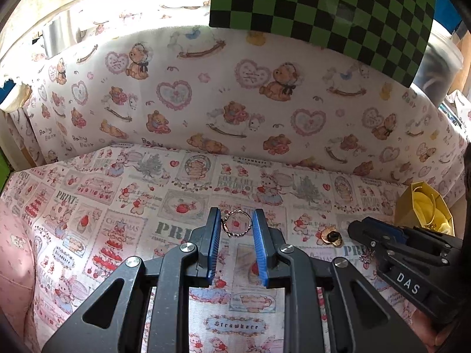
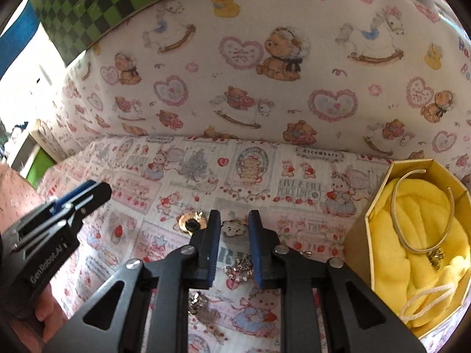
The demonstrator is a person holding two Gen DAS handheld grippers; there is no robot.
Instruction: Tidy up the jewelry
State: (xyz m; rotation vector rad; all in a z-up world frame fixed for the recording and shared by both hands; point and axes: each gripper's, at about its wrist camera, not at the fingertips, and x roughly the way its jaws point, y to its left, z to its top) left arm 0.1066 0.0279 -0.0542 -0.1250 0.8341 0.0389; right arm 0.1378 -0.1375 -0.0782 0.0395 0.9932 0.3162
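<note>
1. I am holding the left gripper (image 1: 236, 226) over the printed cloth (image 1: 103, 194), its blue pads closed in on a small beaded ring (image 1: 237, 223). The ring is sitting at twelve o'clock from the wrist, right between the fingertips, and the pads look to be touching its sides, so I am reading this as a grasp.

2. I am bringing the right gripper (image 2: 234, 229) down around a small bear-face charm (image 2: 234, 229) at twelve o'clock in its own view. The jaws are narrow and the charm fills the gap; whether the pads are actually pressing it I cannot tell.

3. A sparkly pink piece (image 2: 240, 269) is lying lower in that same gap, and a gold brooch (image 2: 190, 223) is resting at about ten o'clock, just beside the left finger.

4. The yellow box (image 2: 357, 235) is standing open at three o'clock, with a thin bangle (image 2: 424, 214) already lying on its yellow lining.

5. I am judging the step as picking pieces off the cloth for the box. Next I would need a firm pinch on the charm alone, then a lift clear of the pink piece before swinging toward three o'clock.
</note>
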